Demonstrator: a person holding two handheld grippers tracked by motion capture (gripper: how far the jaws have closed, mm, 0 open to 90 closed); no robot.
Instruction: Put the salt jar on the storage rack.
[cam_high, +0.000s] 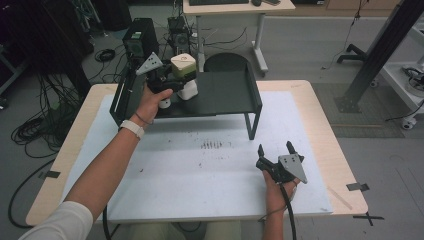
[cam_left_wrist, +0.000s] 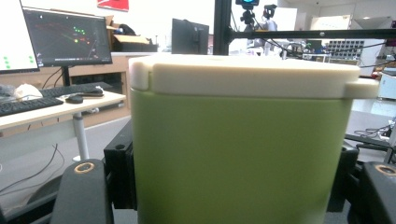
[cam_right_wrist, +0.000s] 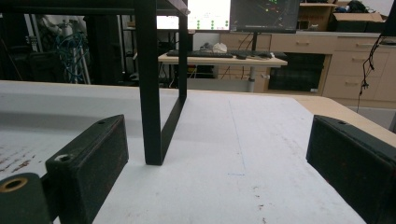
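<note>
A green container with a cream-white lid (cam_high: 183, 64) is held above the left part of a black raised shelf (cam_high: 227, 92). My left gripper (cam_high: 181, 75) is shut on it, and in the left gripper view the container's green wall (cam_left_wrist: 233, 154) sits between the two black jaws, with the lid (cam_left_wrist: 247, 74) on top. A white piece (cam_high: 189, 90) sits right under the container on the shelf; I cannot tell whether the two are joined. My right gripper (cam_high: 275, 149) rests low at the table's front right, open, with nothing between its jaws (cam_right_wrist: 219, 158).
The shelf stands on thin black legs (cam_right_wrist: 152, 93) over a white mat (cam_high: 210, 170) with dark scuff marks (cam_high: 211, 145). The wooden table's edge (cam_high: 345, 165) lies to the right. Desks, monitors and floor cables are beyond the table.
</note>
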